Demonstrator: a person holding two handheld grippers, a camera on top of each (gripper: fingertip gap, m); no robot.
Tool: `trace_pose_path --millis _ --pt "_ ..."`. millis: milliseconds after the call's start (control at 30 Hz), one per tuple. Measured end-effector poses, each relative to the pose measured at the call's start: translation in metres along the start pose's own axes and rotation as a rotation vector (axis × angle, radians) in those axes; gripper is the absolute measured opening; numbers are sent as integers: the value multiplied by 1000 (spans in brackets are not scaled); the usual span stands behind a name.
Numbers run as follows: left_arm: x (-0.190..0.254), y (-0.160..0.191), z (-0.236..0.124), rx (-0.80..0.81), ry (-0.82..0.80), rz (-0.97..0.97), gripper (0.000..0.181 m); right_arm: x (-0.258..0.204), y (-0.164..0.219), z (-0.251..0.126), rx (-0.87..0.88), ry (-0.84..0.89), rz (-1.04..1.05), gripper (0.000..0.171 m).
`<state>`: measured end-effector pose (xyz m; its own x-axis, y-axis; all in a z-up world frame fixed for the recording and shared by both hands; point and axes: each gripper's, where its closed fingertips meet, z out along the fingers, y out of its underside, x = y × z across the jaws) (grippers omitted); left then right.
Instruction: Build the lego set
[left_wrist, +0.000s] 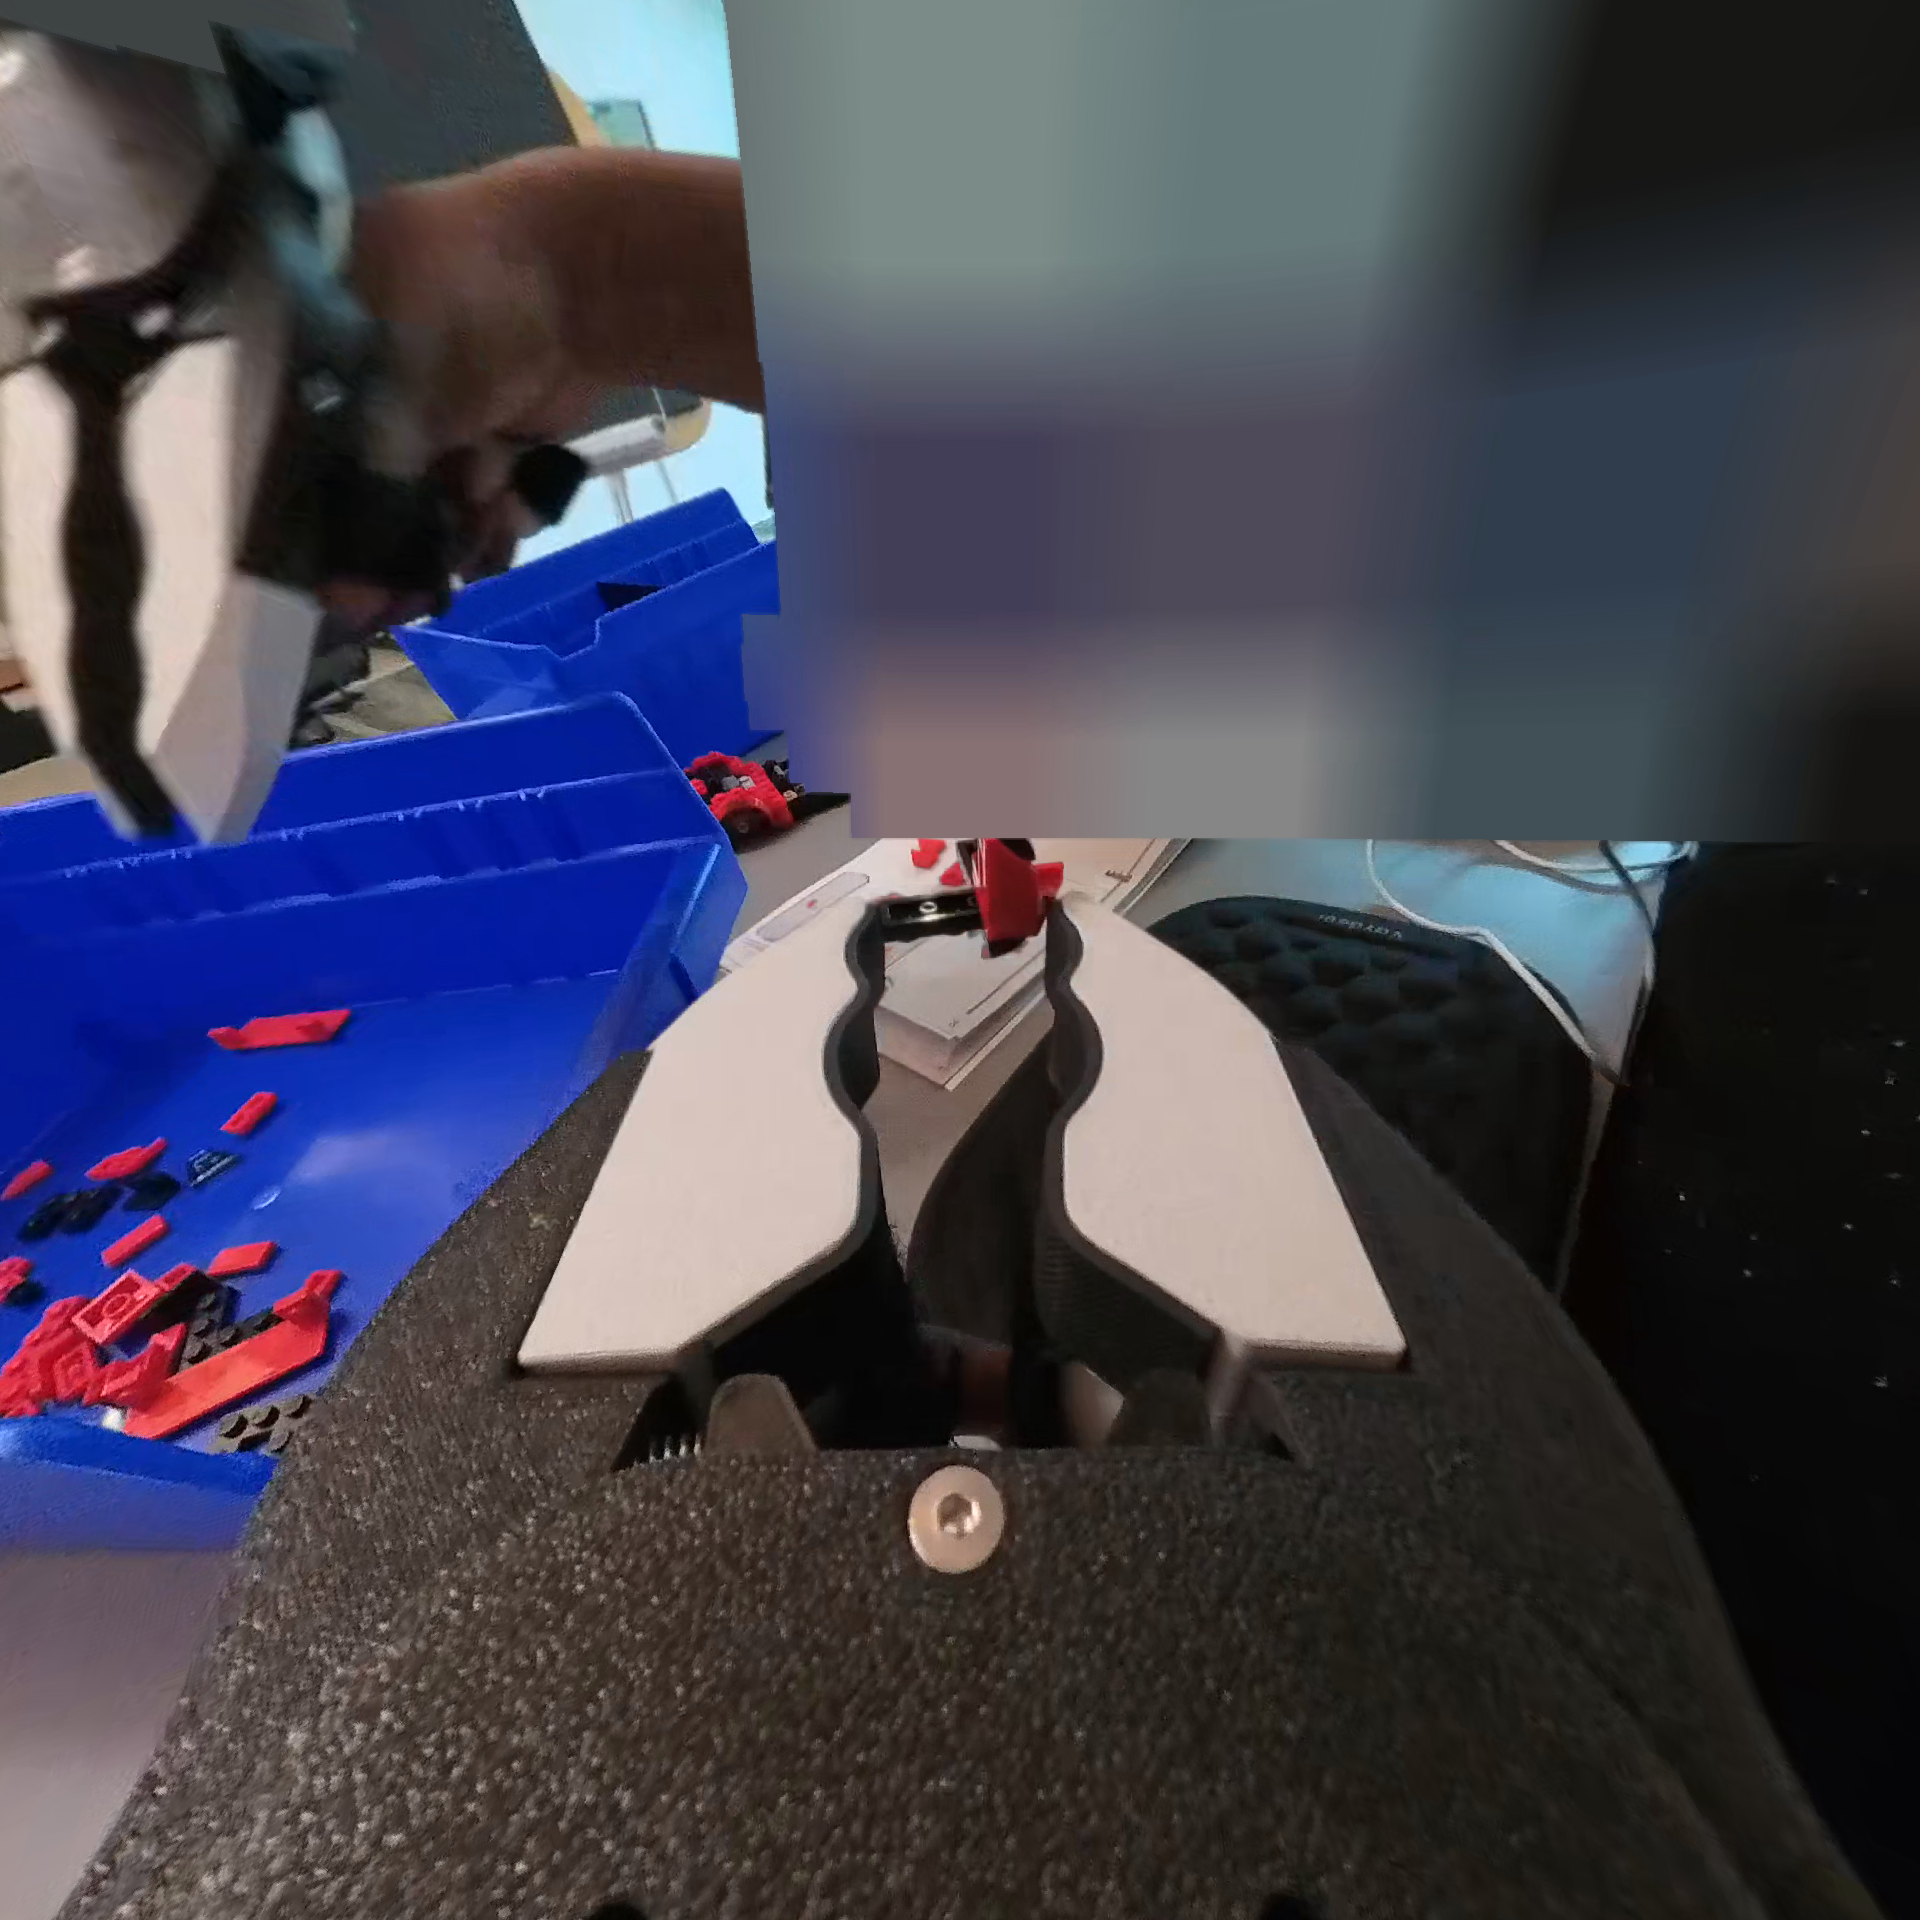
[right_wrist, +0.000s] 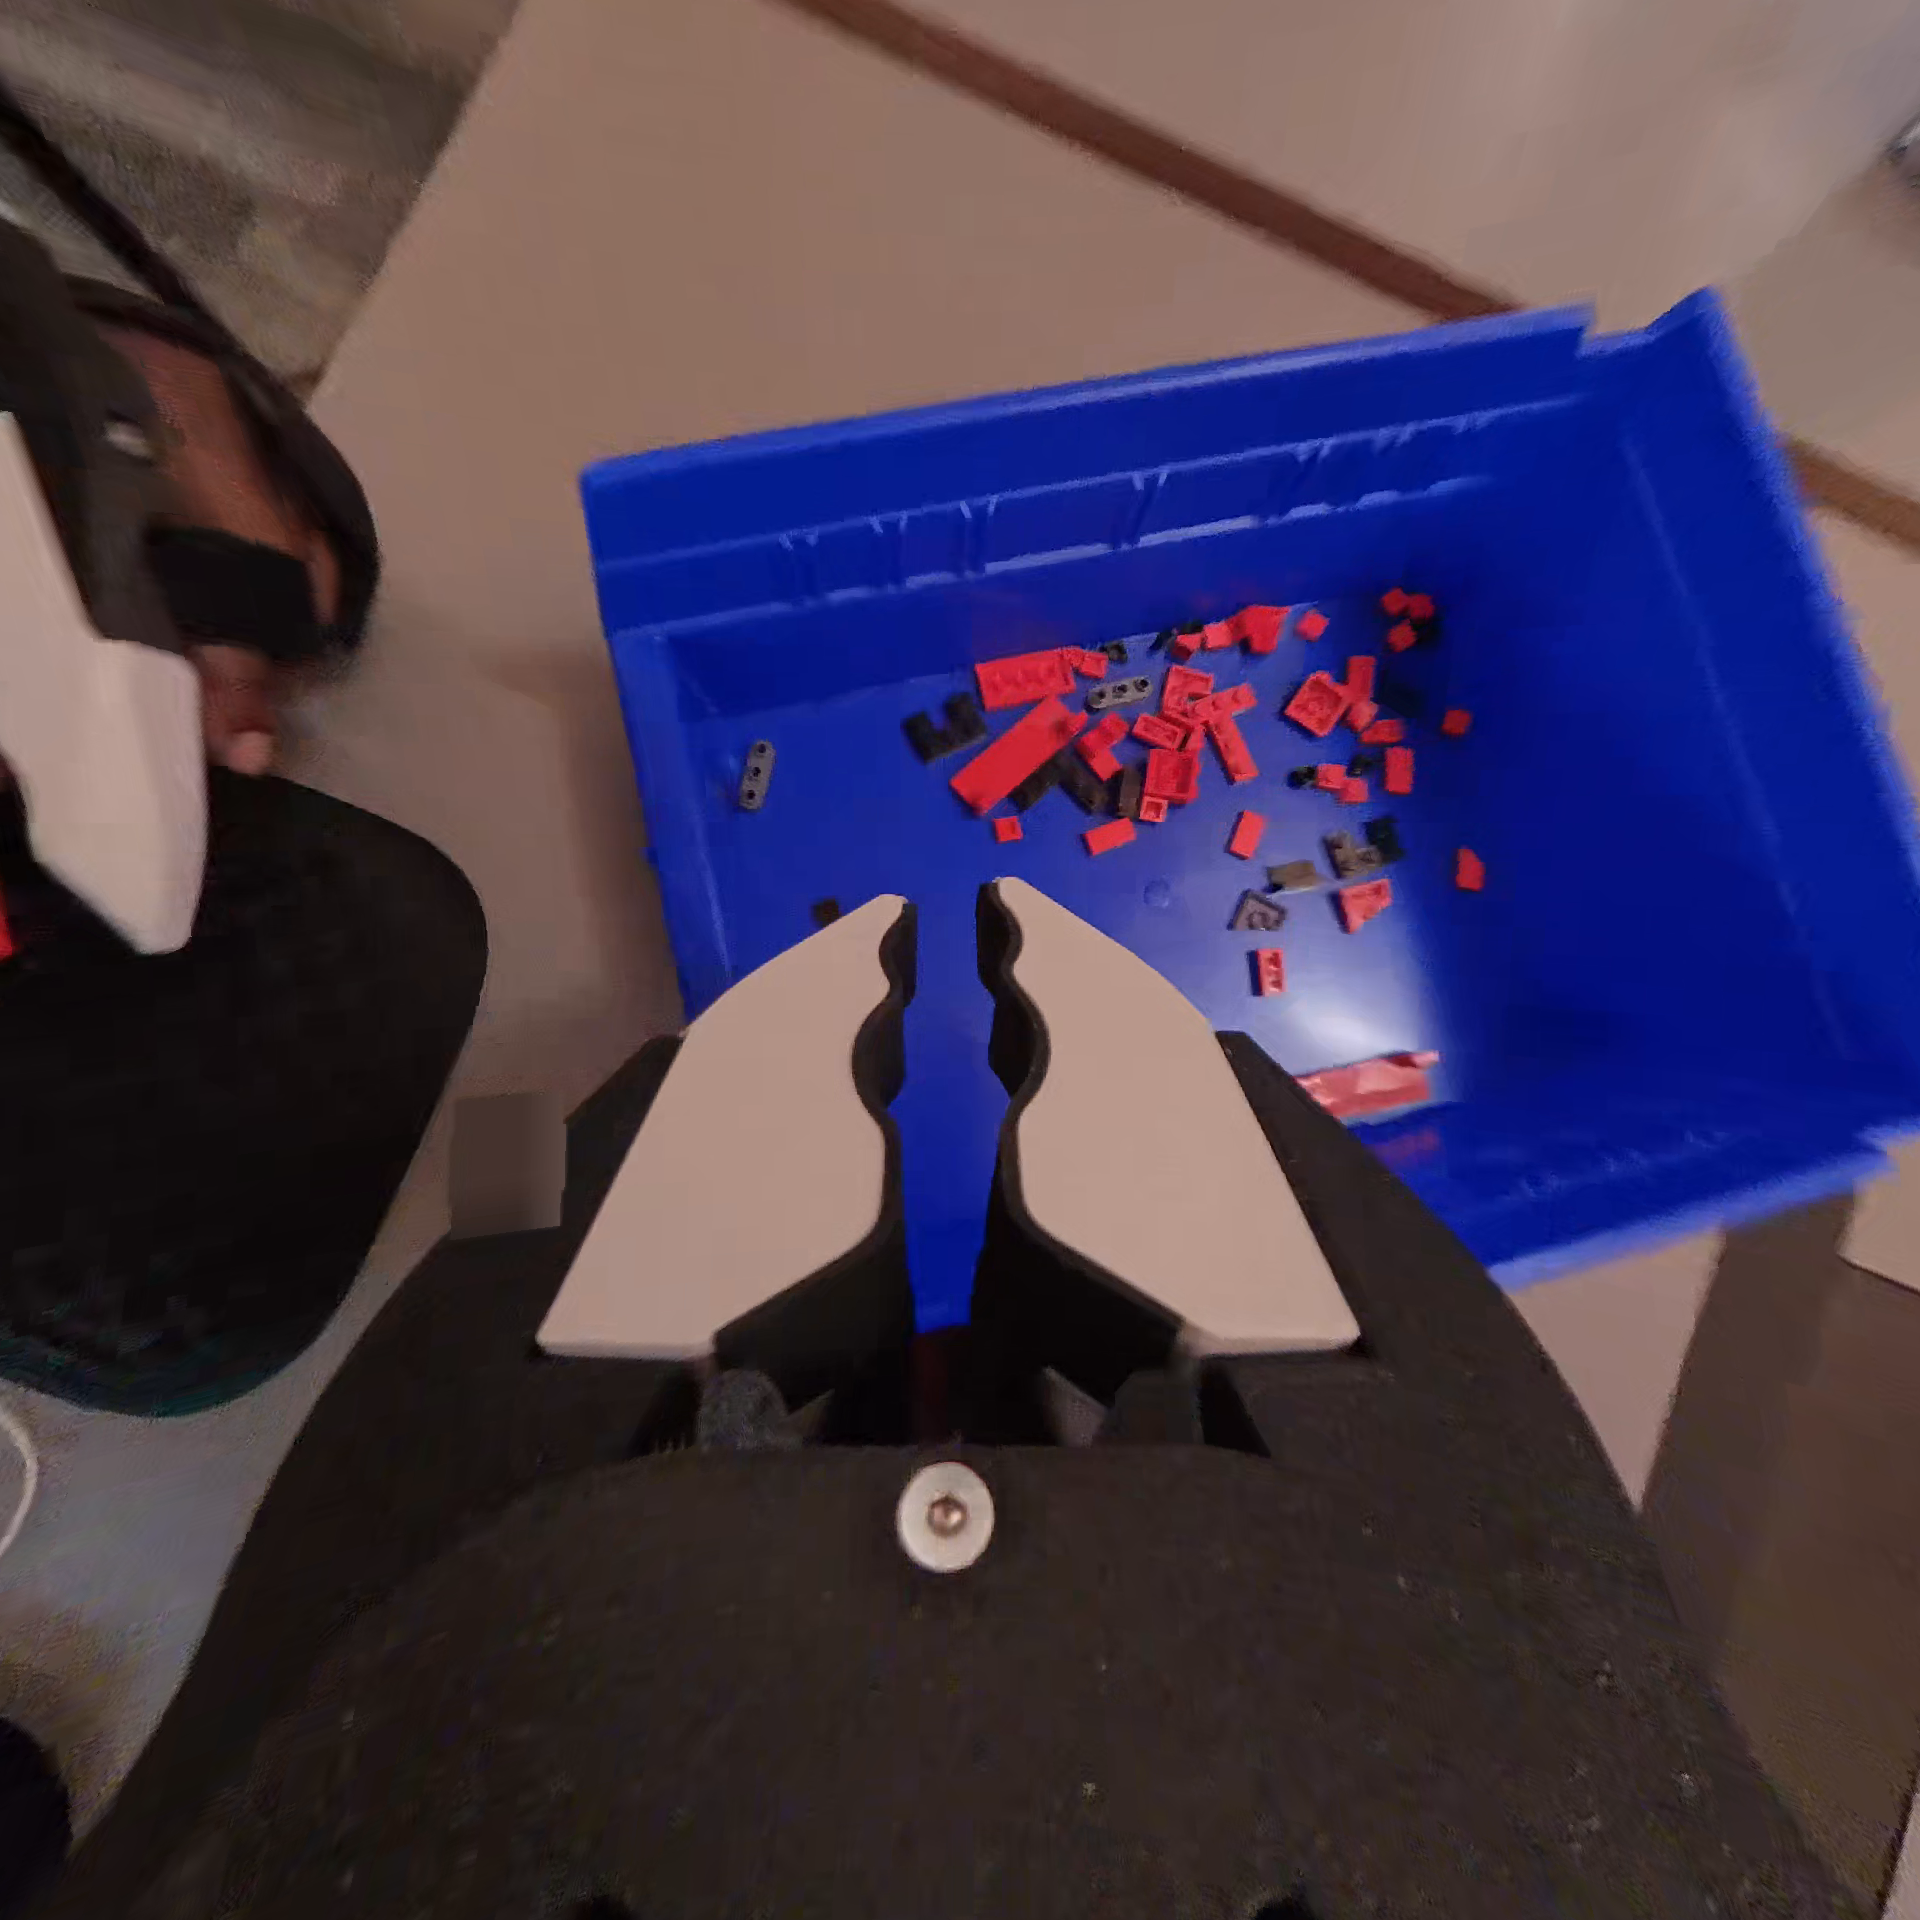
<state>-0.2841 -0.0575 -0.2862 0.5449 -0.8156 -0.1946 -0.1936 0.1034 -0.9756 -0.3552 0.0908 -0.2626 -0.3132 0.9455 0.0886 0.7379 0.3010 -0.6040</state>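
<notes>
Between the left gripper (left_wrist: 966, 914) tips sits a clamped red-and-black lego piece (left_wrist: 1003, 894); right gripper (right_wrist: 948, 896) slightly apart.

Office-type workspace w/ beige desk (right_wrist: 727, 260), blue parts bins (right_wrist: 1662, 727), black wrist rest (left_wrist: 1382, 997), paper sheets (left_wrist: 966, 1008).

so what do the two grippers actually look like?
Both match: left gripper and right gripper have a black, grainy textured body, two flat pale grey fingers with wavy black inner pads, and a silver hex screw at centre.
</notes>
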Motion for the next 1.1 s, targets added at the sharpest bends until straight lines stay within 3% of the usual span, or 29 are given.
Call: trace_pose_path --millis 133,267,467,633,1100 --pt "1 5 1 4 20 -27 29 15 15 47 -225 -100 23 26" --pt "3 8 0 18 28 -44 29 15 33 76 -349 -181 54 13" --pt "5 11 -1 30 42 -57 29 14 30 65 -248 -163 53 1" --pt "0 10 0 47 31 -83 29 19 38 60 -278 -139 21 4" --pt "-1 13 2 26 38 -121 29 43 10 117 -269 -138 -21 9"
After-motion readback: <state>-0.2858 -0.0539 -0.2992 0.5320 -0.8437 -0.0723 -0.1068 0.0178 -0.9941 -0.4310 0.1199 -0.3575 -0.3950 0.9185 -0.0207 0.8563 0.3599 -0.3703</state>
